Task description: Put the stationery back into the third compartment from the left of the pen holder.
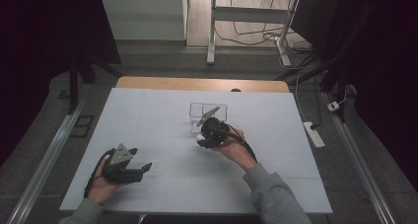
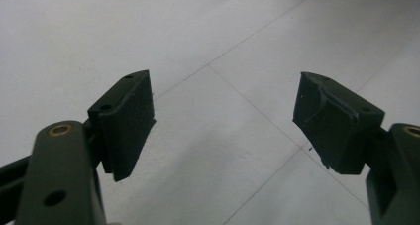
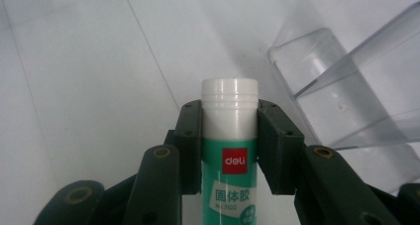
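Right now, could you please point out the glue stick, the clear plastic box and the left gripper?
glue stick [image 3: 229,160]: right gripper view, green label.
clear plastic box [image 3: 346,81]: right gripper view, side wall.
left gripper [image 2: 223,118]: left gripper view, between its open jaws.

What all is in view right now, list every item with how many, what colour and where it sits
glue stick: one, green body with white cap, clamped between the right gripper's jaws, beside the clear box
clear box: one, see-through plastic with compartments, on the white table surface just beyond the right gripper
table: one, white top with a wooden edge at the far side
power strip: one, white, on the floor right of the table
right gripper: one, black, mid-table, shut on the glue stick
left gripper: one, black with a grey plate, near-left of the table, jaws apart
hands: two, right hand and left hand, each holding a gripper
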